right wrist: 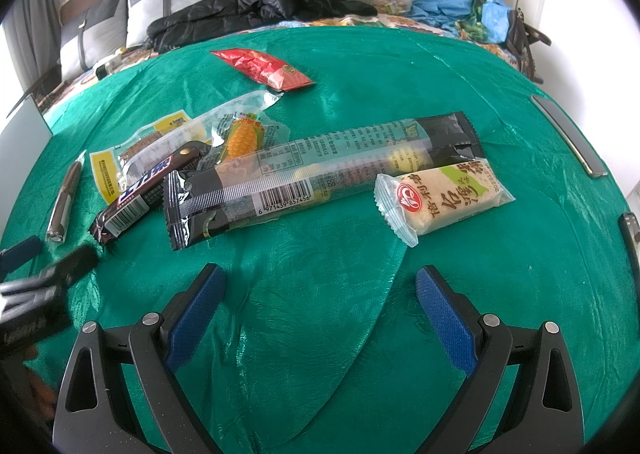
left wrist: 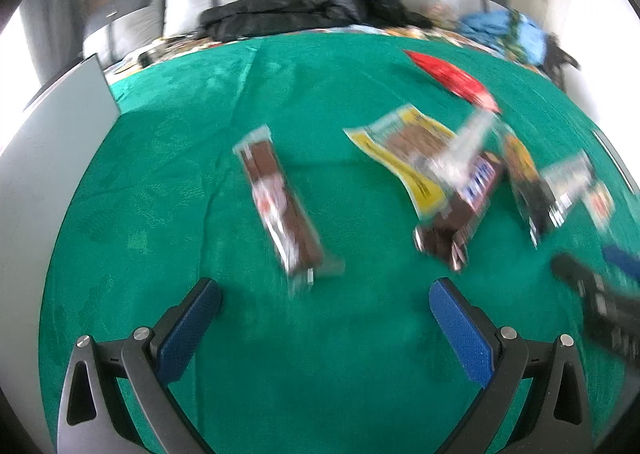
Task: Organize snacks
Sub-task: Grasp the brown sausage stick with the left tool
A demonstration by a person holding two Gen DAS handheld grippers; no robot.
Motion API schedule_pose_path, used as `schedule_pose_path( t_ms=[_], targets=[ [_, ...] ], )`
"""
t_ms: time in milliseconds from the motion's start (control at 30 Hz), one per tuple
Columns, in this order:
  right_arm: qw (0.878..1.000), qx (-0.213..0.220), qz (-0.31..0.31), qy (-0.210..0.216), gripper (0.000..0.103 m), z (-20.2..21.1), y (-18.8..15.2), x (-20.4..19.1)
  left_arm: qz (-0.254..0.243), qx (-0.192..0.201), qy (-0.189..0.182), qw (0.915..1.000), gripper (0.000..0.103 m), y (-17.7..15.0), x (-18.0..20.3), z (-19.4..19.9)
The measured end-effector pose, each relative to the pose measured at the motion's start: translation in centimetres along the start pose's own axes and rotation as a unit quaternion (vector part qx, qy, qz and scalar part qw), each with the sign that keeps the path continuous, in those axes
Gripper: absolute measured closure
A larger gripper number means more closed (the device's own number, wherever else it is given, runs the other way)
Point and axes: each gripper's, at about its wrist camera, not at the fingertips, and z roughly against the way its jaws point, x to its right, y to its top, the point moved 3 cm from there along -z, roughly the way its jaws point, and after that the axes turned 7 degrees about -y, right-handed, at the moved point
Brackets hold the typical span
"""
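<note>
1. Snacks lie scattered on a green cloth [right wrist: 360,102] spread over a bed, and I place everything else from the long black-ended packet [right wrist: 320,174] at the middle of the right wrist view.
2. Behind that packet I see a red pouch [right wrist: 262,68]; farther back, a black jacket [right wrist: 264,4], grey pillows against the headboard, a clear plastic bag and a blue bundle.
3. Touching its right end is a pale rice cracker pack [right wrist: 440,198]; at its left end a dark chocolate bar [right wrist: 140,194] lies over a yellow-edged packet [right wrist: 108,170], with a corn snack [right wrist: 244,138] tucked partly beneath.
4. My left view is smeared with motion, so I cannot read any labels there; the pile shows only as streaks around the yellow-edged packet [left wrist: 400,150].
5. Only the left view shows the face of the brown bar [left wrist: 280,202] lying apart, left of the pile; the right view catches it edge-on.
6. My left gripper [left wrist: 324,294] is spread wide and empty just short of that bar; my right gripper [right wrist: 320,278] is also wide, empty, near the long packet.
</note>
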Motion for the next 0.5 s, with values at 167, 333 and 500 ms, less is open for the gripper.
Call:
schedule_pose_path(
  t_ms=[167, 333, 500],
  targets=[
    [1.0, 0.0, 0.0, 0.0, 0.005, -0.1, 0.1, 0.0, -0.028, 0.002, -0.02, 0.9994, 0.0, -3.5, -0.2, 2.8],
    [1.0, 0.0, 0.0, 0.0, 0.005, 0.0, -0.1, 0.0, -0.022, 0.003, -0.015, 0.9996, 0.0, -4.6, -0.3, 3.6],
    [1.0, 0.0, -0.007, -0.004, 0.005, 0.7, -0.4, 0.2, -0.021, 0.003, -0.014, 0.9997, 0.0, -4.6, -0.2, 3.5]
  ],
)
